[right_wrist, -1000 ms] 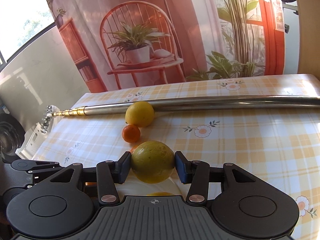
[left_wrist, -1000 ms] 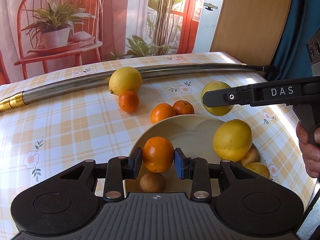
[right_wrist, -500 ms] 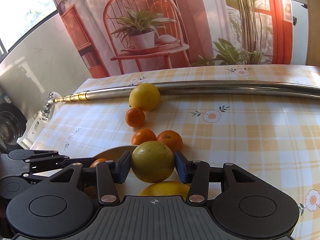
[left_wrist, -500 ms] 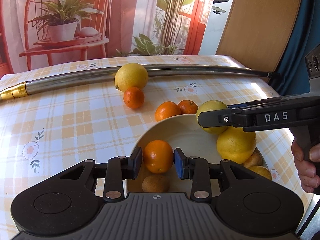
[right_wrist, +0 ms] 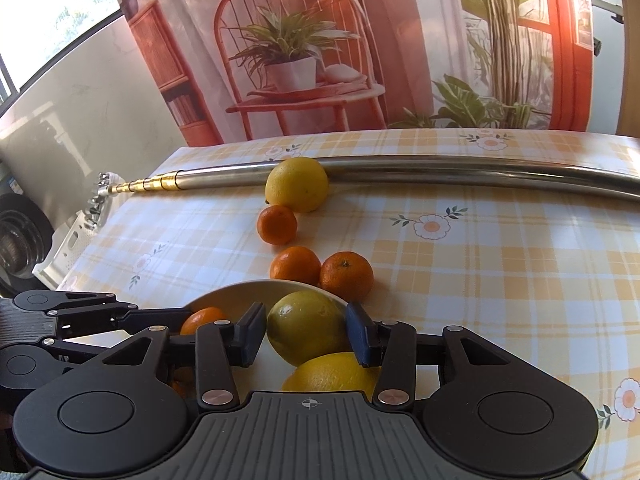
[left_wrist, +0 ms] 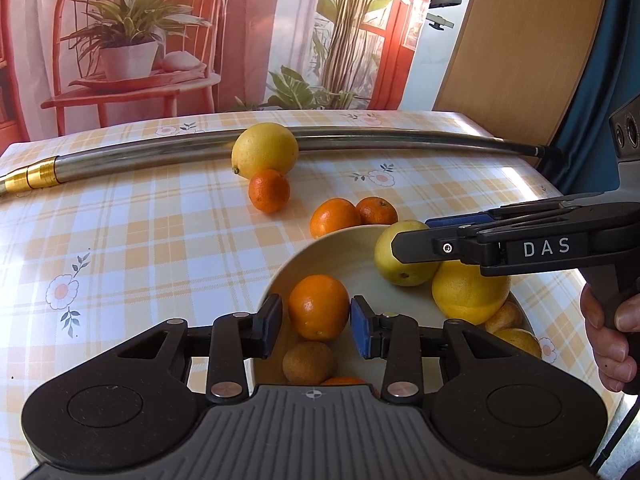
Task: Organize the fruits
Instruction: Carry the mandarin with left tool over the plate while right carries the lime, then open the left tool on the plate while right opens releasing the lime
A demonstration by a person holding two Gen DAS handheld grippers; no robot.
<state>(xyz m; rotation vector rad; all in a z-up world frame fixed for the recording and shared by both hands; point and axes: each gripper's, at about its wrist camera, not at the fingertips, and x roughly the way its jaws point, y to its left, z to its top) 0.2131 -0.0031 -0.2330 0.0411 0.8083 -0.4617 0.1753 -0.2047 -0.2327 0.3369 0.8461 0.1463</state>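
Now that both loads have come down over the round cream ceramic bowl (left_wrist: pixel 320 248), left gripper (left_wrist: pixel 316 326) released beside round orange (left_wrist: pixel 319 306); right gripper (right_wrist: pixel 306 334) slackened around yellow-green citrus (right_wrist: pixel 306 330); both deposited; three mandarins remain on far counter (left_wrist: pixel 160 240)

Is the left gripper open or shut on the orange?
Open: the left gripper shows gaps between both pads and the orange.
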